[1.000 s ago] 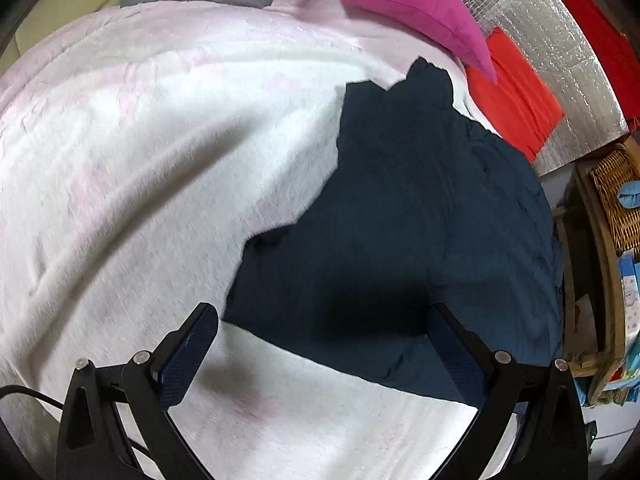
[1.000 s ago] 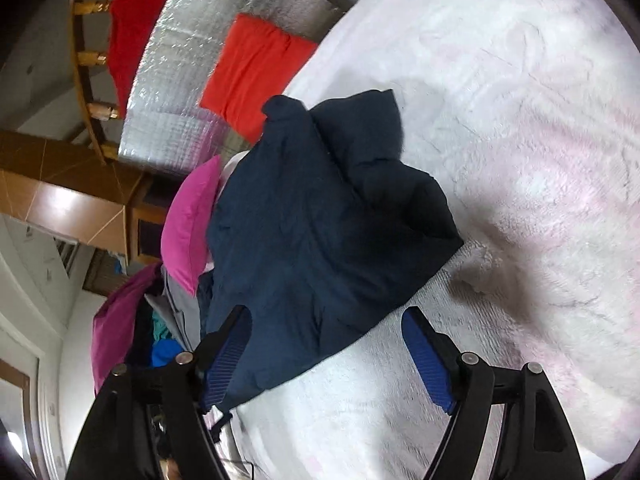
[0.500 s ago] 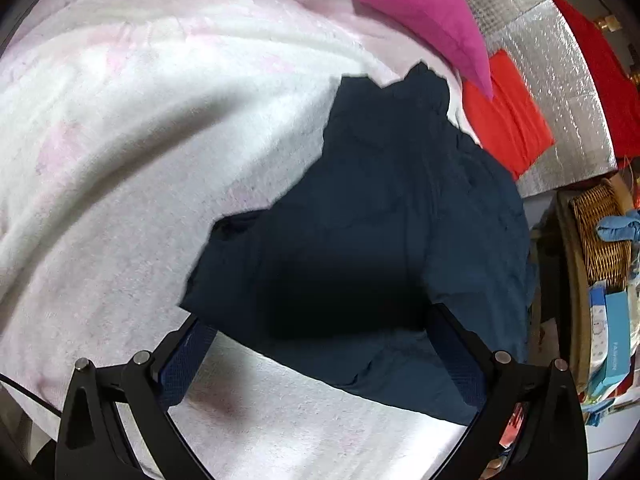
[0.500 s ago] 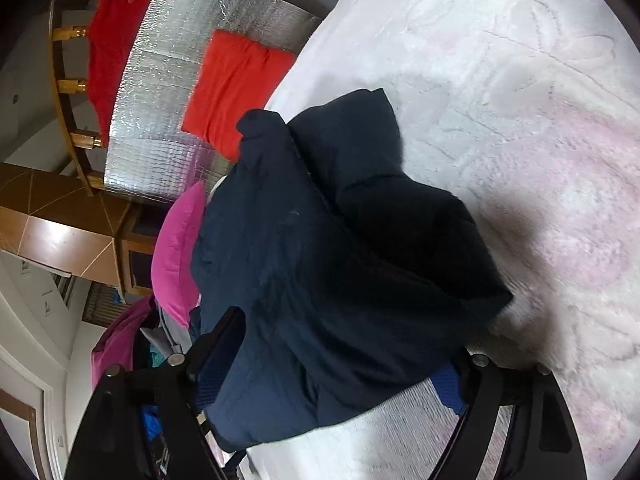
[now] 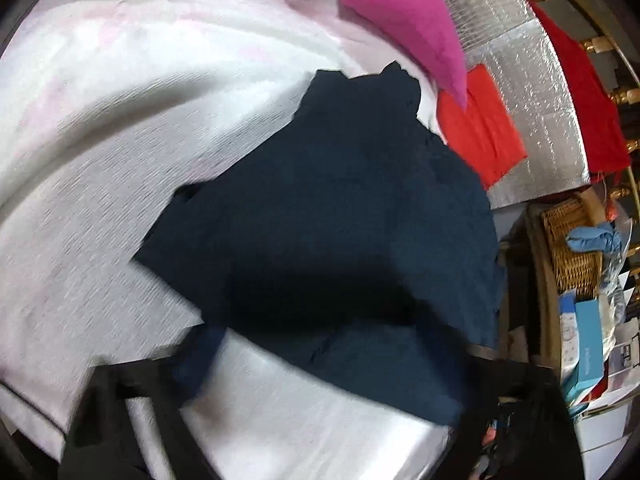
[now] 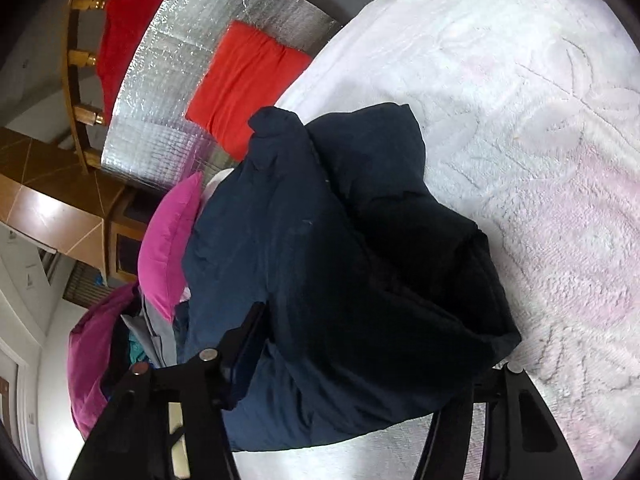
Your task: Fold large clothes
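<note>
Navy garment (image 6: 340, 280) reads as soft matt cloth, lying on a white blanket (image 6: 540, 160) that's fluffy, rough-piled, with a faint embossed pattern. Pink pillow (image 5: 404, 12) looks smooth woven fabric, the orange cloth (image 6: 244, 84) matt, on a crinkly, shiny silver foil sheet (image 6: 160, 112). There's varnished wood on the rail (image 6: 76, 60), a coarse woven wicker basket (image 5: 572, 248), and matt black plastic on the right gripper (image 6: 360, 368).

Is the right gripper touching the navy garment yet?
Touching. In the right wrist view the navy garment lies between the wide-open fingers of the right gripper, its cloth draped over both fingertips and hiding them.
</note>
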{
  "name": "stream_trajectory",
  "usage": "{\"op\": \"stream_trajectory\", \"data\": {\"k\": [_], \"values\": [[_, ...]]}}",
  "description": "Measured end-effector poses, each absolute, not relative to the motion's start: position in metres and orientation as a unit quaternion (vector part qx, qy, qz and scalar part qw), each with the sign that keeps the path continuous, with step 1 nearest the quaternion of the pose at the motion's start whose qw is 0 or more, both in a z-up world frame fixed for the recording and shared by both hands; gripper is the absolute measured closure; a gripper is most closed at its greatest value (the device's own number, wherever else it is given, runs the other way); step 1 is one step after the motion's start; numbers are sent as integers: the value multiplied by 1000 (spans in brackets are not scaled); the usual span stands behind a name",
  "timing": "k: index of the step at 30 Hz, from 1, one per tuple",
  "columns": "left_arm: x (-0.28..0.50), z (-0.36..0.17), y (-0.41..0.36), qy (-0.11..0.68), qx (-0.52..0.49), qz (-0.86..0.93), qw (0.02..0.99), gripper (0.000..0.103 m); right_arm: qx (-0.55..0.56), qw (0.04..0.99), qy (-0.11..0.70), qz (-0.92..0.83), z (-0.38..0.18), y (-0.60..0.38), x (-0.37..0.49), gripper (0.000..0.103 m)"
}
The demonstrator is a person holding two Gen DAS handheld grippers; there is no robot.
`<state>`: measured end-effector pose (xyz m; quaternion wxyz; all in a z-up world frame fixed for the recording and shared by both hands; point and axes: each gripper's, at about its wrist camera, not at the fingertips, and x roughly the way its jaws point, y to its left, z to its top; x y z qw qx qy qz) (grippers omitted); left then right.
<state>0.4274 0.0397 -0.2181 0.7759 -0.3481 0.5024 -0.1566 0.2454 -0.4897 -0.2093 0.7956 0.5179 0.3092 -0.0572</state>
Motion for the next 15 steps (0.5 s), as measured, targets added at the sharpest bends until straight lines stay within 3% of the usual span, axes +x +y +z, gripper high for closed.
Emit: {"op": "stream_trajectory", "data": {"k": [6, 8, 11, 15], "values": [[427, -214, 38, 465, -350, -140, 801, 65, 526, 788, 315, -49, -218, -494, 247, 40], [426, -206, 37, 453, -334, -142, 815, 78, 503, 804, 313, -52, -212, -491, 248, 52], [433, -202, 34, 445, -333, -149, 818, 85, 473, 824, 306, -56, -201, -485, 245, 66], [423, -186, 44, 425, -311, -156, 836, 89, 450, 842, 294, -52, -188, -477, 234, 71]]}}
